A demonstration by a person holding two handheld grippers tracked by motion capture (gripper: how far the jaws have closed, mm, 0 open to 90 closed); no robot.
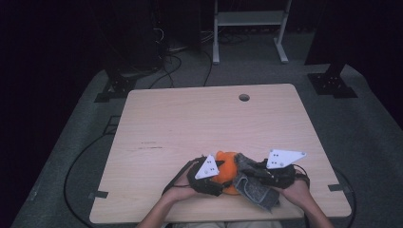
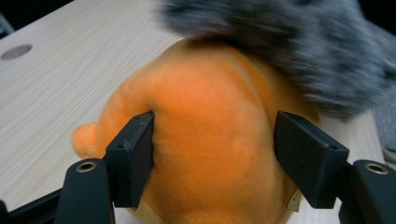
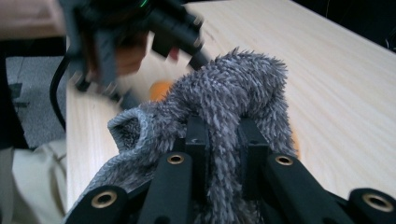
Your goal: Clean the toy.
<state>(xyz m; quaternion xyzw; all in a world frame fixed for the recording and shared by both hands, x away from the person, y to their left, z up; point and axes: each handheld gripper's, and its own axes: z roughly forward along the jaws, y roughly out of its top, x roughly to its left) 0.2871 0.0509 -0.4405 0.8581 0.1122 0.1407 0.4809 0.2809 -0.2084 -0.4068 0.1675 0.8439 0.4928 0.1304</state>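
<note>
An orange plush toy (image 1: 227,164) lies near the table's front edge. My left gripper (image 1: 220,175) comes at it from the left. In the left gripper view the jaws clasp the toy (image 2: 210,126) on both sides, and the left pad (image 2: 135,154) dents the plush. A grey fuzzy cloth (image 1: 254,187) lies over the toy's right side and hangs toward the front. My right gripper (image 3: 224,140) is shut on a fold of this cloth (image 3: 233,88). A bit of orange (image 3: 161,88) peeks out behind it. The grey cloth (image 2: 289,46) drapes over the toy's top.
The light wooden table (image 1: 199,118) has a round cable hole (image 1: 244,97) at the back right. A person's hands (image 1: 178,190) come in over the front edge. Cables trail on the grey floor, and a white frame (image 1: 249,19) stands behind the table.
</note>
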